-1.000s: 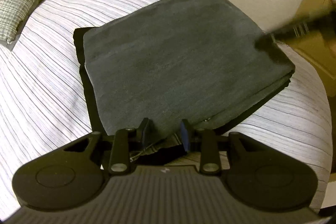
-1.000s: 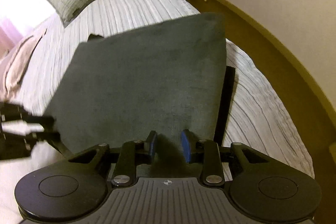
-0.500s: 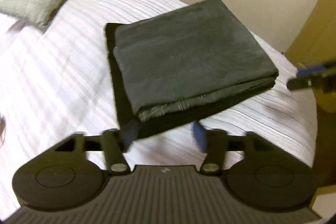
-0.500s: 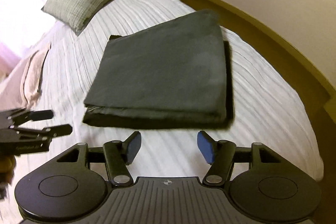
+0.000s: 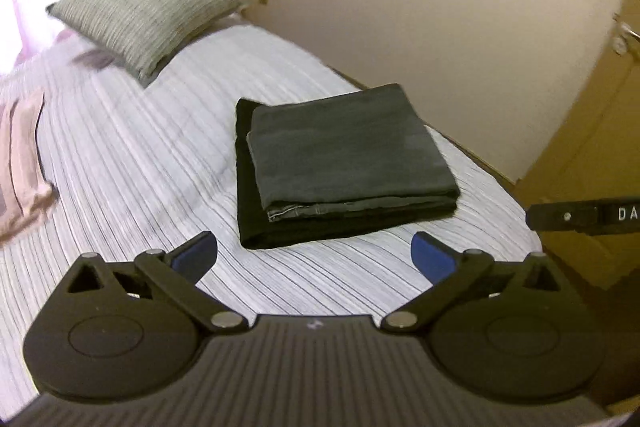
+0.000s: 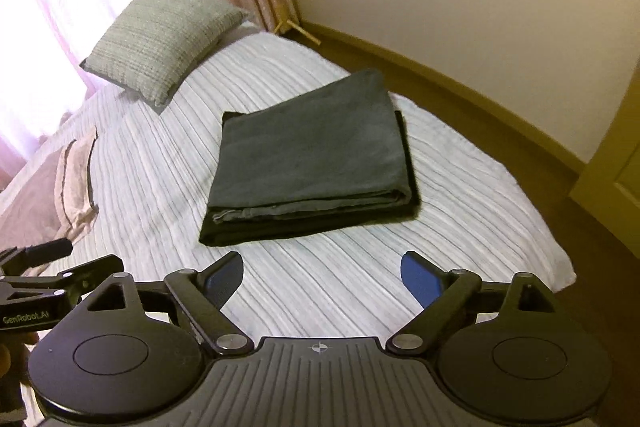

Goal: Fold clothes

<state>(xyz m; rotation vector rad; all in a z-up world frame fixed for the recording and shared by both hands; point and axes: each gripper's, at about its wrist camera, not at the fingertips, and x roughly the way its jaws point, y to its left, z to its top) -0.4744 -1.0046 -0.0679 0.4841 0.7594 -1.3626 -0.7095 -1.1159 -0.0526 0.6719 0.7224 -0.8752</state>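
both tongs, left (image 5: 314, 254) and right (image 6: 322, 275), are hovering spread apart, gripping nothing; folded grey cloth (image 5: 344, 151) is lying squared ahead on the bed (image 5: 132, 163), apparently finished.

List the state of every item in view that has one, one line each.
left gripper: open, empty, clear of the cloth
right gripper: open, empty, clear of the cloth
dark grey garment: folded into a flat rectangle, lying on the bed
bed cover: spread flat, striped
green pillow: lying at the far end of the bed
pink cloth: lying loosely folded near the bed's left edge
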